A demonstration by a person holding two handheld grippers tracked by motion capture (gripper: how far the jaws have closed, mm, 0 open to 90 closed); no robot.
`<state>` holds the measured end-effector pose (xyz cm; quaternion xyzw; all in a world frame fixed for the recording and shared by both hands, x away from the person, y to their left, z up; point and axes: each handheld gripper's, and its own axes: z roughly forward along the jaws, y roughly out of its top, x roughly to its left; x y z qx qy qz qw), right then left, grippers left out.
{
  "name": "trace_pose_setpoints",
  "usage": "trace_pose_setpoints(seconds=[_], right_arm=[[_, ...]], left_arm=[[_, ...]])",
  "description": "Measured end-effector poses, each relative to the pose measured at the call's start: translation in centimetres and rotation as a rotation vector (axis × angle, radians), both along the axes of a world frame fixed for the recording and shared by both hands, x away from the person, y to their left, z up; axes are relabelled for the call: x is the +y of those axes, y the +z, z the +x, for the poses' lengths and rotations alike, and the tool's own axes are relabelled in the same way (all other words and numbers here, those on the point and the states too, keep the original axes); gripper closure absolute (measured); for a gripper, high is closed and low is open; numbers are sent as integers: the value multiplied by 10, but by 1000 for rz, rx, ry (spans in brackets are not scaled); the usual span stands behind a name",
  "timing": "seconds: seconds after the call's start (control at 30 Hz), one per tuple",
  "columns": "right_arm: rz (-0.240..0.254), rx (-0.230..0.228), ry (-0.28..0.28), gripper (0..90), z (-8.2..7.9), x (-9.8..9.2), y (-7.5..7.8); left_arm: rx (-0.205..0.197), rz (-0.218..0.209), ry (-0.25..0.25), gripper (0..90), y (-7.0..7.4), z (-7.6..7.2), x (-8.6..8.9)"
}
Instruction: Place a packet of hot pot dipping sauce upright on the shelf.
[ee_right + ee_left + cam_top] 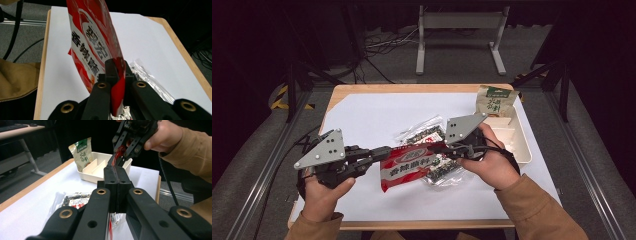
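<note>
Your left gripper (384, 151) pinches the red packet's (409, 167) left edge, lifted just above the paper. Your right gripper (451, 149) clamps its other edge. Pull apart too hard and the film rips or slips free, dropping onto the clear packets (427, 134) underneath, short of the tray (524, 145).

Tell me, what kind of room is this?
Probably a recording lab, not a kitchen: dark curtained walls, loose black floor cables, and a white-covered wooden table where hand-held claws grip a red snack packet.
</note>
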<state>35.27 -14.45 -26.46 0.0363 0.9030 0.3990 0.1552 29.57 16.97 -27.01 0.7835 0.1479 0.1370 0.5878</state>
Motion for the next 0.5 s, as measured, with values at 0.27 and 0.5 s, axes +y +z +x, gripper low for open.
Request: trace_pose_setpoints(seconds=[0.27,0.5], right_arm=[[-8,-9,-12,890,-1,-4,6],[-27,-16,-32,890,-1,-12,10]], left_arm=[[29,-5,36,813,-6,8,5],[38,-1,113,531,-9,13,10]])
